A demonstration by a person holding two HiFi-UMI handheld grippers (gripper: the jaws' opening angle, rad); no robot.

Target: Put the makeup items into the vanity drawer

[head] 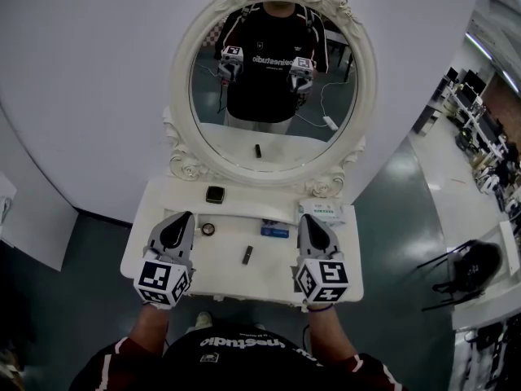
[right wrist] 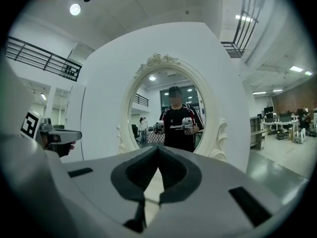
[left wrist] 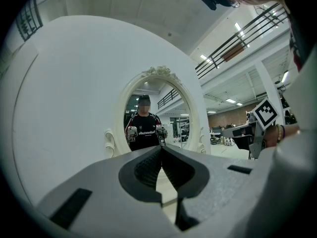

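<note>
A white vanity table (head: pixel 224 271) stands under an oval mirror (head: pixel 273 149). On its raised back shelf lies a black square compact (head: pixel 215 194). On the top lie a small round pot (head: pixel 208 229), a blue box (head: pixel 274 230), a dark lipstick tube (head: pixel 247 255) and a white-green pack (head: pixel 320 211). My left gripper (head: pixel 186 215) (left wrist: pixel 161 148) hovers level over the table's left part, shut and empty. Over the right part my right gripper (head: pixel 304 217) (right wrist: pixel 158 147) is level too, shut and empty. No open drawer shows.
A curved white wall (head: pixel 98 96) backs the vanity. Grey floor runs on both sides, with a black chair (head: pixel 472 267) at the right. In the left gripper view the right gripper's marker cube (left wrist: pixel 267 113) shows at the right.
</note>
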